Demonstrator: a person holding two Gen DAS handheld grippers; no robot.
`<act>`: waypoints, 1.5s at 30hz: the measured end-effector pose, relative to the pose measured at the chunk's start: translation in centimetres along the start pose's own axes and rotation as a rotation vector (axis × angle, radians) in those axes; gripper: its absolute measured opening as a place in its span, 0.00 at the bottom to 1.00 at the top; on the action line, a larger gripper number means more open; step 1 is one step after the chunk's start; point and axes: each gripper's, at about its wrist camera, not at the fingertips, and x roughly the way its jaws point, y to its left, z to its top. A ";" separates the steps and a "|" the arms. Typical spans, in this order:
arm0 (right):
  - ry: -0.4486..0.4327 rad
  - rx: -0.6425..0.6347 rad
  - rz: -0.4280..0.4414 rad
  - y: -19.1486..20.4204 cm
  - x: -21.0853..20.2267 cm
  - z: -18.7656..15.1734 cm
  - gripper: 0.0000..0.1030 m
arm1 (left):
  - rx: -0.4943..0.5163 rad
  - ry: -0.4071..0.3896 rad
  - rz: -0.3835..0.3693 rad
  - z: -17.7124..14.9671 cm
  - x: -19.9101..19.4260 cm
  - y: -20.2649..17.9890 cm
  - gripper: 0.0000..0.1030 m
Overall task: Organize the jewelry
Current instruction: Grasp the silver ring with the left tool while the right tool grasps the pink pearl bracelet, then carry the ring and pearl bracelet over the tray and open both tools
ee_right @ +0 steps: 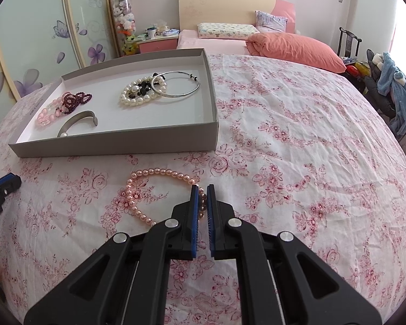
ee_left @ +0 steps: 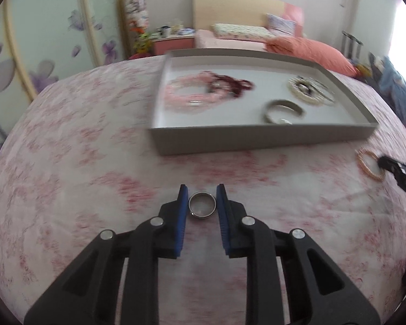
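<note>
Ring (ee_left: 202, 205) pinched in level left gripper (ee_left: 202, 201), perhaps just off the bedspread (ee_left: 94, 189).

Your tray (ee_right: 213, 100) sits on the bedspread (ee_right: 297, 135), the bead strand (ee_right: 159, 174) before it, the ring (ee_left: 202, 205) further left

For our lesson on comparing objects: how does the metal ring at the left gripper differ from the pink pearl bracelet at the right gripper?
The metal ring is a plain, rigid silver-grey band; the pink pearl bracelet is a loose strand of many round beads. The ring sits wholly between the left gripper fingers; the bracelet is far wider than the right gripper, whose fingers close on only one part of it. Both are outside the grey tray, over the floral bedsheet.
</note>
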 end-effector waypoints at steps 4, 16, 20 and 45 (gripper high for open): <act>0.000 0.001 0.002 0.0 0.0 0.0 0.07 | -0.037 -0.002 -0.005 0.0 -0.1 1.1 0.22; 0.000 0.018 0.027 -0.5 0.0 0.0 0.07 | -0.024 0.000 0.006 -0.1 -0.1 0.8 0.22; -0.001 -0.018 0.021 0.2 0.0 0.1 0.06 | -0.027 0.000 0.003 -0.2 -0.1 0.8 0.22; -0.326 -0.019 0.195 3.0 -8.8 2.2 0.06 | -0.066 -0.145 -0.074 0.6 -4.3 1.1 0.21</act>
